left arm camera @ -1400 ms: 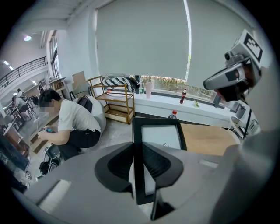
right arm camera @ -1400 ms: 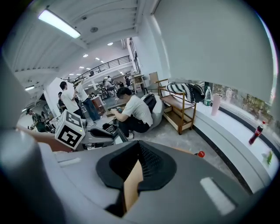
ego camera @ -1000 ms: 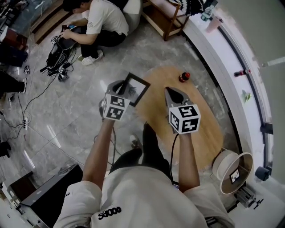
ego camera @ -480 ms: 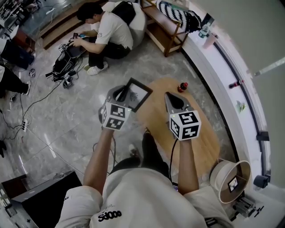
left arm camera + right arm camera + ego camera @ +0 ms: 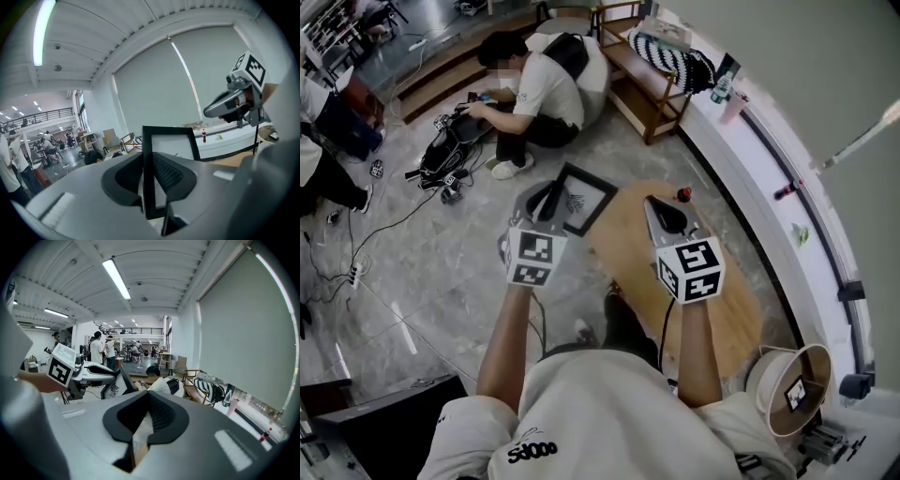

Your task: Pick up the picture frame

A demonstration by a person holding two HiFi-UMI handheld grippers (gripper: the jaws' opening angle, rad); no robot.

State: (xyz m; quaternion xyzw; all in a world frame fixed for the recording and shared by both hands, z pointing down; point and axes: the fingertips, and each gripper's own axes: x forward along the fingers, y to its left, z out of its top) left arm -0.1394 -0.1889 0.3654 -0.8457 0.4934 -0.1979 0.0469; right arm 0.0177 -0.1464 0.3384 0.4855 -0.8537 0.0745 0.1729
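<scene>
The picture frame (image 5: 584,199) is black with a white sheet inside, and it hangs over the floor just left of the wooden table. My left gripper (image 5: 547,203) is shut on its near edge. In the left gripper view the frame (image 5: 169,144) stands upright, its left bar pinched between the jaws of the left gripper (image 5: 150,174). My right gripper (image 5: 664,214) hovers over the table, shut with nothing in it; its jaws meet in its own view, right gripper (image 5: 149,414). From there the frame (image 5: 123,380) shows at the left.
An oval wooden table (image 5: 727,300) lies under my right arm, with a small red bottle (image 5: 682,194) at its far end. A person (image 5: 539,89) sits on the floor beyond, beside cables and gear. A wooden bench (image 5: 642,66) stands behind. A round spool (image 5: 792,384) sits at lower right.
The left gripper keeps its hold on the frame. The head view has swung to show more of the room beyond; both grippers stay level with each other, hardly moved.
</scene>
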